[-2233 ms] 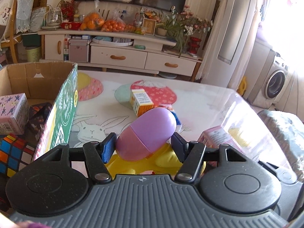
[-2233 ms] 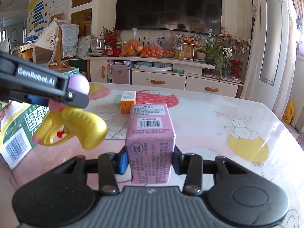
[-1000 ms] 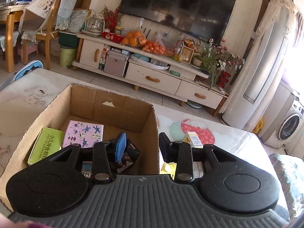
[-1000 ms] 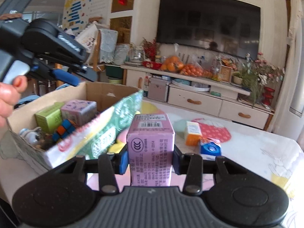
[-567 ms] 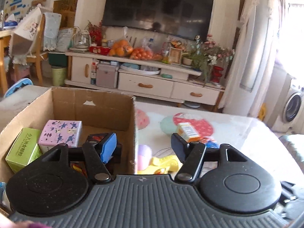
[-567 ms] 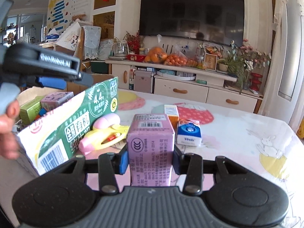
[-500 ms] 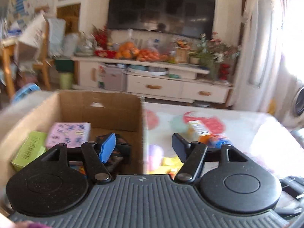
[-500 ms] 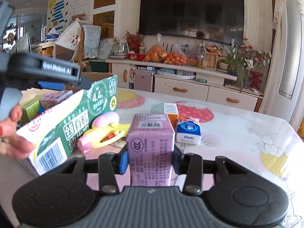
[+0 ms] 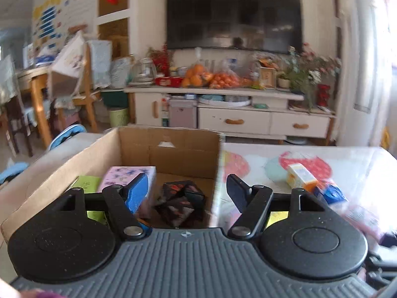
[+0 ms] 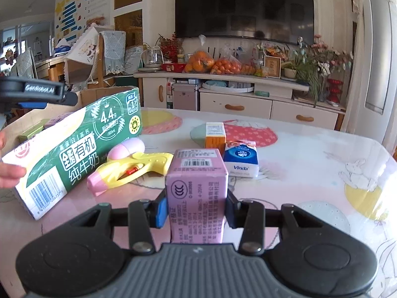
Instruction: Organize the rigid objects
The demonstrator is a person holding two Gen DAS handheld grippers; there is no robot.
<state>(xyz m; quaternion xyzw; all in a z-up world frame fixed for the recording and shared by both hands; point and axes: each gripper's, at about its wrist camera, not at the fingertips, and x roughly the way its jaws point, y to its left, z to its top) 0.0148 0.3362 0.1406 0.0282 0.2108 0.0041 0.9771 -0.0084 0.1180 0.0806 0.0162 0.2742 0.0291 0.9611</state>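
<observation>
Two views. Left wrist: my left gripper (image 9: 186, 188) has just been opening, jaws apart and empty, over the cardboard box (image 9: 168, 146) at centre. Right wrist: my right gripper (image 10: 194, 209) clamps the pink carton (image 10: 197, 196) at lower centre; the toy water gun (image 10: 131, 166) now lies on the table, unboxed.
</observation>
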